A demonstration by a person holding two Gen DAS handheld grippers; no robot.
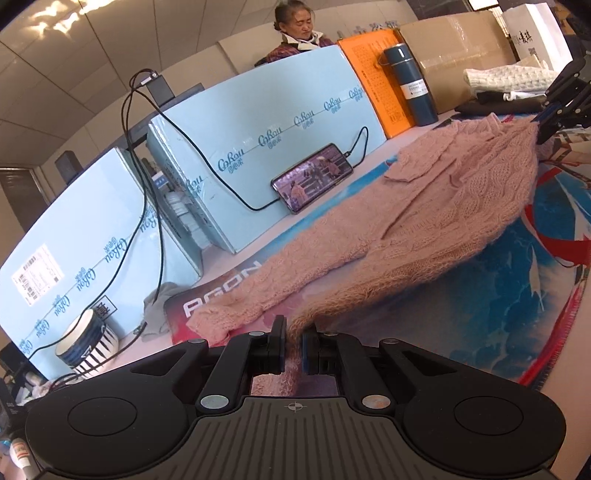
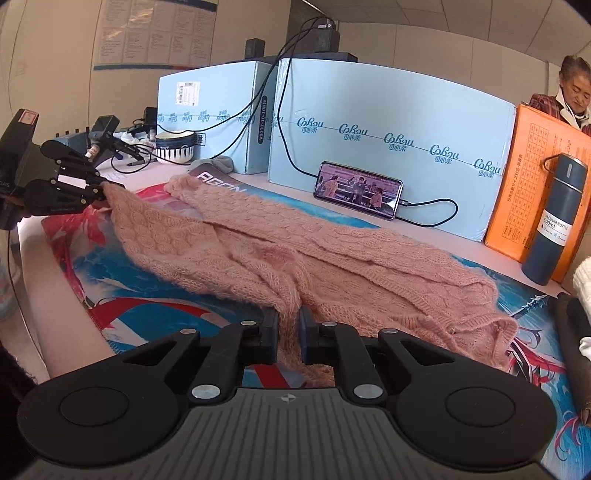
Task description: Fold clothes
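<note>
Pink cable-knit sweater (image 2: pixel 332 258) stretched across mat, edges lifted.

Pretty sure my spot here is an office or small stockroom turned workbench, not anyone's home. I'm working at a pale desk (image 2: pixel 480 254) covered with a big printed gaming mat (image 2: pixel 155 314), and the back edge is walled off with light blue shipping cartons (image 2: pixel 369 110), one with a barcode label. There's an orange box (image 2: pixel 532 177), a brown cardboard carton (image 1: pixel 454 48), a phone (image 2: pixel 357 190) propped up charging and playing video, cables everywhere, a vacuum bottle (image 2: pixel 554 218), a striped bowl (image 1: pixel 86 343), and a printed chart (image 2: pixel 147 33) on the wall. Someone sits behind the cartons at the next desk.
</note>
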